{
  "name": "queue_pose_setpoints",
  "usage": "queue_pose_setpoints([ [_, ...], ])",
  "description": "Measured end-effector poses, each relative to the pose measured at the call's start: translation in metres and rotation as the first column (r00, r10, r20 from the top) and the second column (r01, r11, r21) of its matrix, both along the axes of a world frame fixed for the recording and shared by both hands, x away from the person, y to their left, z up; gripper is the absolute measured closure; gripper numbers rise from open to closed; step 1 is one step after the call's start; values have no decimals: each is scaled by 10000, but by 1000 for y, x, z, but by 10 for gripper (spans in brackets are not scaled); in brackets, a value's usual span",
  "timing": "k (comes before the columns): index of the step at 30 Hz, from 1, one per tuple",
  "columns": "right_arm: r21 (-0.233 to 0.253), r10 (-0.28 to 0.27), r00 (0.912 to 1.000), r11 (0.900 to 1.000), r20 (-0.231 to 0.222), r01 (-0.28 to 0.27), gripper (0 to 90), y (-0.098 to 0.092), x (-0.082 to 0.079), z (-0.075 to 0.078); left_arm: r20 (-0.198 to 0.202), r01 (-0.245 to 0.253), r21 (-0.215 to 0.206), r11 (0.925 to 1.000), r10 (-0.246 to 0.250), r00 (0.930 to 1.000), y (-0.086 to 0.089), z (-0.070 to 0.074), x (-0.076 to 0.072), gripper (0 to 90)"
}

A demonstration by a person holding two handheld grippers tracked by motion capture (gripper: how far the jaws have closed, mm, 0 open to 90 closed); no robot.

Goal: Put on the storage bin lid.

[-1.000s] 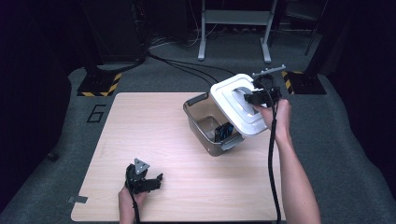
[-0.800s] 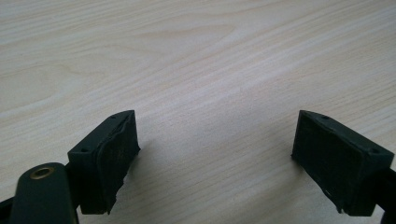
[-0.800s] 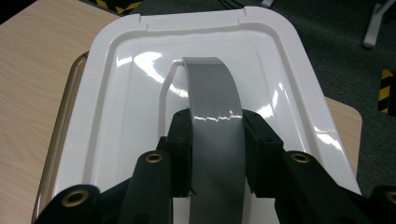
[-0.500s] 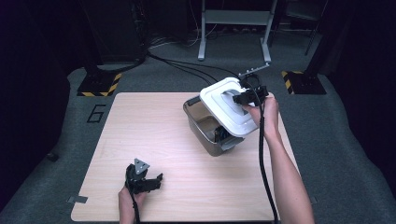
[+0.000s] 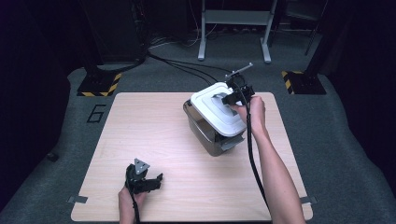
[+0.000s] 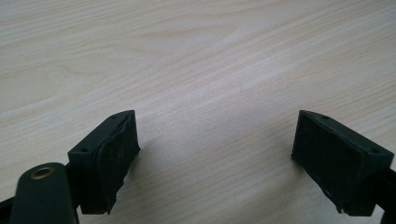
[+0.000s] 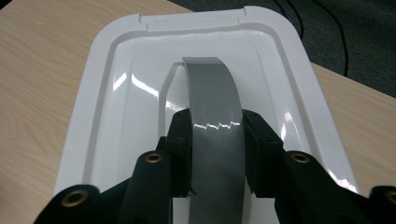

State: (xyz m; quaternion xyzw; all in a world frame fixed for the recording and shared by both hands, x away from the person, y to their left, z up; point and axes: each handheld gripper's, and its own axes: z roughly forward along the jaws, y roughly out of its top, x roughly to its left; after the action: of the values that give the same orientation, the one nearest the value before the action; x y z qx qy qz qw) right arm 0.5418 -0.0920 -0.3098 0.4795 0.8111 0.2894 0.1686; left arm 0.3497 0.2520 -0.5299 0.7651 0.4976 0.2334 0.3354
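Observation:
A white lid point(image 5: 218, 112) with a grey arched handle point(image 7: 212, 112) lies over the grey-brown bin point(image 5: 205, 136) at the table's right middle. My right gripper point(image 5: 232, 99) is shut on that handle, its jaws squeezing it from both sides point(image 7: 215, 144). The lid sits slightly askew on the bin, its near corner overhanging. My left gripper point(image 5: 145, 178) rests near the table's front edge, left of centre. It stands open over bare wood point(image 6: 215, 149), with nothing between its pads.
The light wooden table point(image 5: 140, 126) stands on grey carpet. Behind it are black cables point(image 5: 177, 65), a metal stand point(image 5: 233, 28) and yellow-black striped bases point(image 5: 98, 85). A "6" marking point(image 5: 96, 113) lies by the table's left edge.
My right gripper has carried the lid leftward and down, from beyond the bin's far right side onto the bin, hiding its inside. The left gripper has not moved.

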Motion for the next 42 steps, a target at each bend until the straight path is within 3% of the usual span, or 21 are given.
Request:
queue_pose_setpoints([
  [10, -105, -20, 9989, 9999, -476, 15, 664, 15, 16, -14, -23, 28, 10, 10000, -28, 10000, 0, 0, 0, 141],
  [24, -359, -15, 9977, 9994, -677, -9, 661, 40, 26, -27, -5, 43, 18, 10000, -43, 10000, 0, 0, 0, 141],
  [42, -743, -243, 9986, 9970, -478, 207, 655, 46, 28, -31, 1, 63, 54, 10000, -63, 10000, 0, 0, 0, 142],
])
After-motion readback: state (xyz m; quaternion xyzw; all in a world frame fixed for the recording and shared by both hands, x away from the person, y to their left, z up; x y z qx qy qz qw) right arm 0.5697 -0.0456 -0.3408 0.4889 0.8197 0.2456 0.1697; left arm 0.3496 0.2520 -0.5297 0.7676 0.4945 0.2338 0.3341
